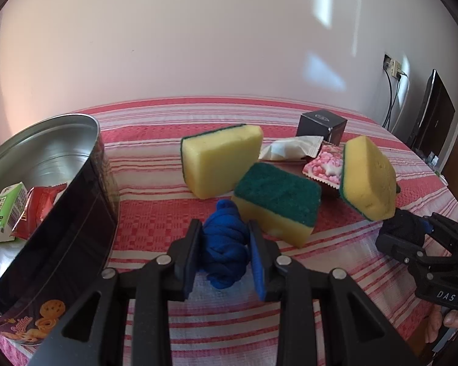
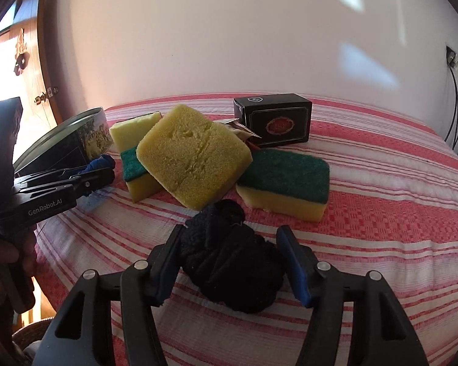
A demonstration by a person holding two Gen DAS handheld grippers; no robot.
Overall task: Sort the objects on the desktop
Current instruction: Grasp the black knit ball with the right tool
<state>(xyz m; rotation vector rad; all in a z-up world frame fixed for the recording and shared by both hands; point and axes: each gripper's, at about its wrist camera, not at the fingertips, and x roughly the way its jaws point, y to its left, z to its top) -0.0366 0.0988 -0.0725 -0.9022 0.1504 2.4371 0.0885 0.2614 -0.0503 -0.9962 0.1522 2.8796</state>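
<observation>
Both grippers sit low over a red-and-white striped cloth (image 1: 155, 213). Left gripper (image 1: 226, 253) is clamped on a blue rolled sock (image 1: 224, 244), pads pressed into both its sides, just beside the open cookie tin (image 1: 85, 189). Inside the tin lie a green packet (image 1: 6, 210) and a red packet (image 1: 38, 207).

Right gripper (image 2: 229, 262) has a black rolled sock (image 2: 232, 262) between its fingers; the left pad touches the bundle, while the blue right pad (image 2: 293, 262) stands a little clear, so the jaws are apart around it and not gripping.

Beyond the socks stand three sponges: one on edge, yellow face out (image 1: 221, 163), one flat with its green scour side up (image 1: 276, 201), and a third tilted against the others (image 1: 368, 177). Behind them are a white wrapper (image 1: 290, 148), a pink-patterned packet (image 1: 322, 167) and a black box (image 1: 320, 125), near the far edge of the cloth. A hand (image 2: 6, 259) holds the left tool's grip.
</observation>
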